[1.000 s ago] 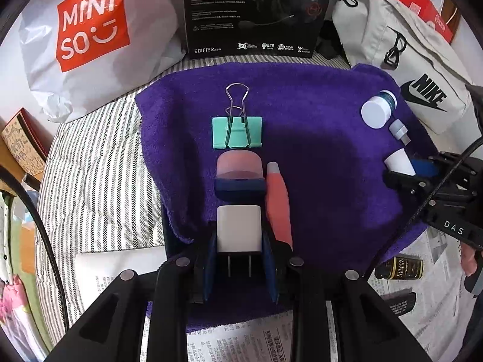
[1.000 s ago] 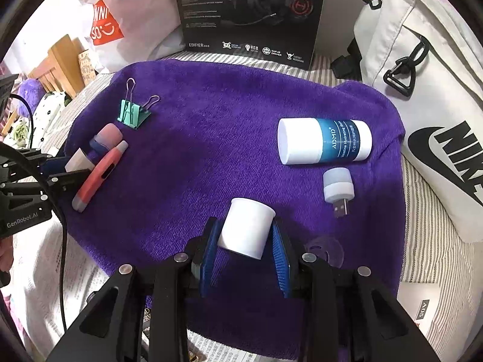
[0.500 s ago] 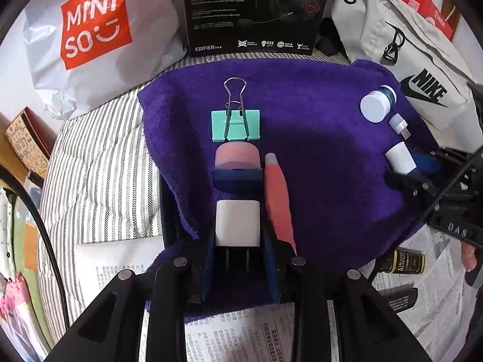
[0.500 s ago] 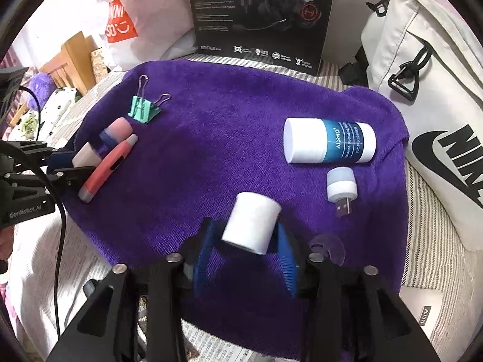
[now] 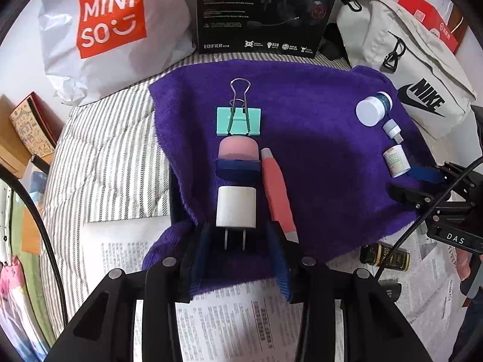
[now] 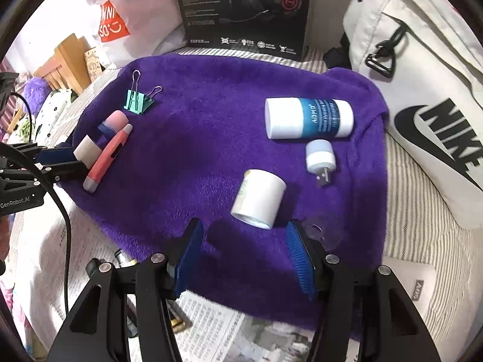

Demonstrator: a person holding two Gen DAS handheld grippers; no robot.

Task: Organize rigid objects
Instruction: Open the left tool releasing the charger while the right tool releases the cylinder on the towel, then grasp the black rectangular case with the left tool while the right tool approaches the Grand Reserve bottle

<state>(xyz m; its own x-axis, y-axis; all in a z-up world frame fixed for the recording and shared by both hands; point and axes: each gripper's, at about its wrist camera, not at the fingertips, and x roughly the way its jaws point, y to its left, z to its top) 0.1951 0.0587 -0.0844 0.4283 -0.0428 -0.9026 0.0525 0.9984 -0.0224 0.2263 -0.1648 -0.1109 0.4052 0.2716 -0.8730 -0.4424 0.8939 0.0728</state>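
On the purple towel (image 5: 317, 157) a white plug charger (image 5: 236, 208) lies with its prongs between the fingers of my left gripper (image 5: 240, 250). The jaws are opening and the pads stand clear of it. Beyond it lie a pink-and-blue eraser (image 5: 238, 157), a coral pen (image 5: 277, 193) and a teal binder clip (image 5: 238, 120). My right gripper (image 6: 244, 241) is opening too; a small white bottle (image 6: 259, 199) lies on its side just past the fingertips, untouched. Behind it lie a USB light (image 6: 321, 158) and a white-and-blue bottle (image 6: 308, 117).
A black headset box (image 5: 265, 12) stands behind the towel, with a white Miniso bag (image 5: 111, 30) to its left and a Nike bag (image 5: 407, 69) to its right. Newspaper (image 5: 241, 322) covers the near edge, with a small dark bottle (image 5: 385, 256) on it.
Both grippers' jaws have spread. The charger now lies free on the towel. The small white bottle has left the right fingers and rests on its side further out.
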